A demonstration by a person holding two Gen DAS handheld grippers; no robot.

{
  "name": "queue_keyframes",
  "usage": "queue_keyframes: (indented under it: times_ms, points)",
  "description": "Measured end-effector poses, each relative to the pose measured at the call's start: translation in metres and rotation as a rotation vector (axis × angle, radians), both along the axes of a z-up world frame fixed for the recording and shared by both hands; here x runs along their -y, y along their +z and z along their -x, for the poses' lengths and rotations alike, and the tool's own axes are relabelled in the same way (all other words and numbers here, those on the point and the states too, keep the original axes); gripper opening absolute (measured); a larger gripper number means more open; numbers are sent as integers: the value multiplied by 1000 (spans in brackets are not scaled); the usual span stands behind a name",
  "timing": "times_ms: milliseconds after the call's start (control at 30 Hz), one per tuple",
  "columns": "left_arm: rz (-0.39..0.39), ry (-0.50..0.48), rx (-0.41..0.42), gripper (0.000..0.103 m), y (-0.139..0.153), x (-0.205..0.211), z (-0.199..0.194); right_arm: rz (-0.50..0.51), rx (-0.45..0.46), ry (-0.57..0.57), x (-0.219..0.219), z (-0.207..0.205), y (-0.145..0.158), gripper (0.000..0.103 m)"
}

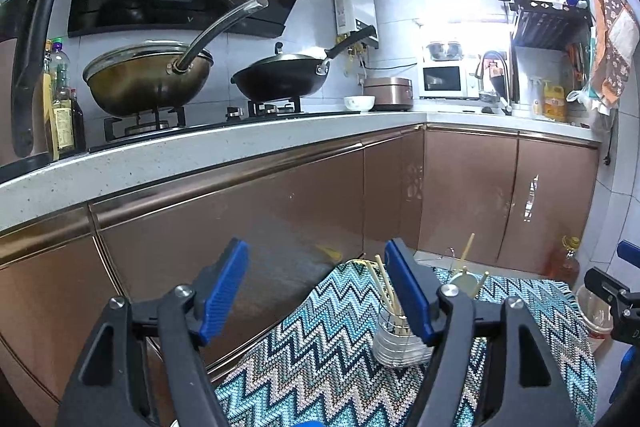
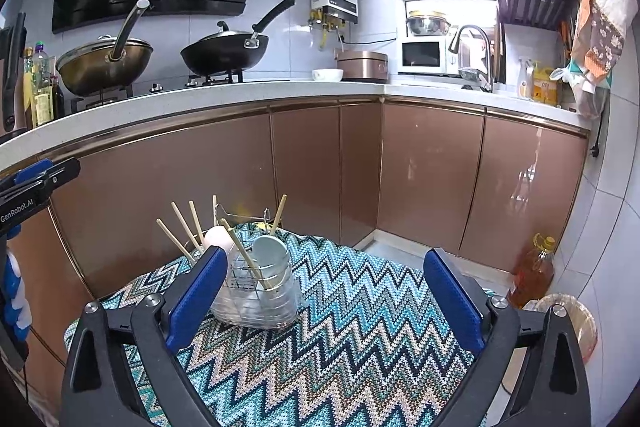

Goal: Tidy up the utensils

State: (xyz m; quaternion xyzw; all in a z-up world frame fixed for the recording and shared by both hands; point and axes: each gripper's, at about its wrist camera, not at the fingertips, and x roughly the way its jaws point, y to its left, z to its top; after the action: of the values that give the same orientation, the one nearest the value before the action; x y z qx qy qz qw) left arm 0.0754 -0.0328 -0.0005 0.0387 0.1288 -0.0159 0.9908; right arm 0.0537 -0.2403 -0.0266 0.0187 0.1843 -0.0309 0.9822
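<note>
wire caddy (image 2: 256,291) upright, wooden chopsticks (image 2: 188,227) inside, zigzag knit cloth (image 2: 340,327).

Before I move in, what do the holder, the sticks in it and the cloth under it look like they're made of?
Holder: shiny metal wire, probably steel, over a clear, likely plastic base; thin bright rods and a see-through wall show.
Sticks: pale, matte, probably bamboo or wood.
Cloth: woven or knitted fabric, matte; zigzag stitch texture shows.

Clear plastic-and-wire utensil caddy (image 2: 256,297) stands upright just beside the right tongs' left finger, holding tilted wooden chopsticks (image 2: 244,255).
</note>
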Motion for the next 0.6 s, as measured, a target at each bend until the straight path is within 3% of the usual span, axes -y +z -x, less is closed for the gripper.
queue_keyframes:
  times_ms: [600]
  points:
    - [-10, 5, 9, 69, -2, 3, 4, 6, -9, -25, 6, 1, -2, 102]
